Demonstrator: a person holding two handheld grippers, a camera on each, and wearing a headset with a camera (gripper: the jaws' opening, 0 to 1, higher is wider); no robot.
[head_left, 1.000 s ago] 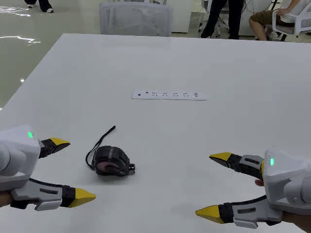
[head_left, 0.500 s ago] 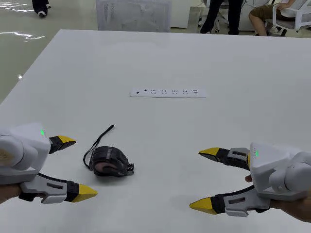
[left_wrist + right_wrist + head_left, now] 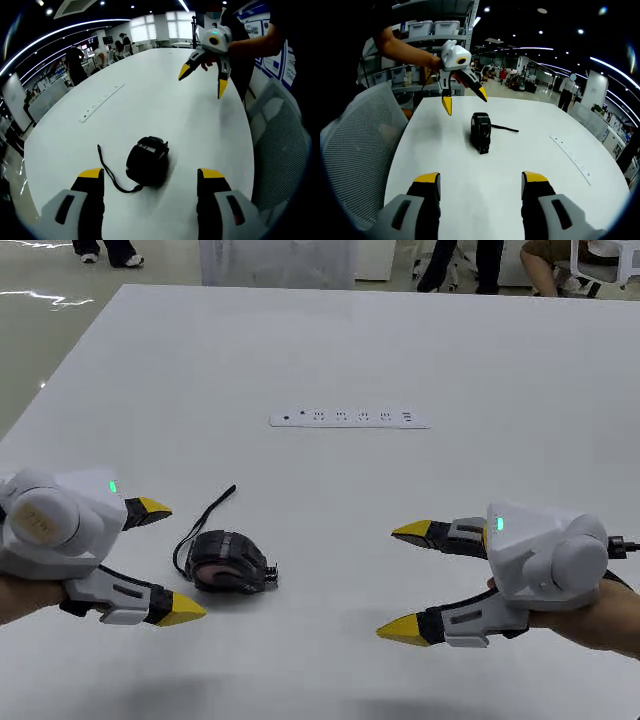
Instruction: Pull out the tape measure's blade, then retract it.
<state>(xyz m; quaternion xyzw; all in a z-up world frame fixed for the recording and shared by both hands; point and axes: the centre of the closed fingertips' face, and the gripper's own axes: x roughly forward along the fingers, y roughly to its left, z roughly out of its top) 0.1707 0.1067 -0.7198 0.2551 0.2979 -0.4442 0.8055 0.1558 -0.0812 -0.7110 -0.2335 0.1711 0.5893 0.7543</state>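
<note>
Head view: left gripper (image 3: 182, 559) and right gripper (image 3: 390, 582), jaws wide apart and empty, flank tape measure (image 3: 228, 562).

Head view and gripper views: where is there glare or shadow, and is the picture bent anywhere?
Head view: sharp, evenly lit; glare streaks on the floor at top left; the tape measure casts a soft shadow on the table. Left gripper view: fisheye curves the table edge. Right gripper view: same curving; ceiling lights are small bright spots.
</note>
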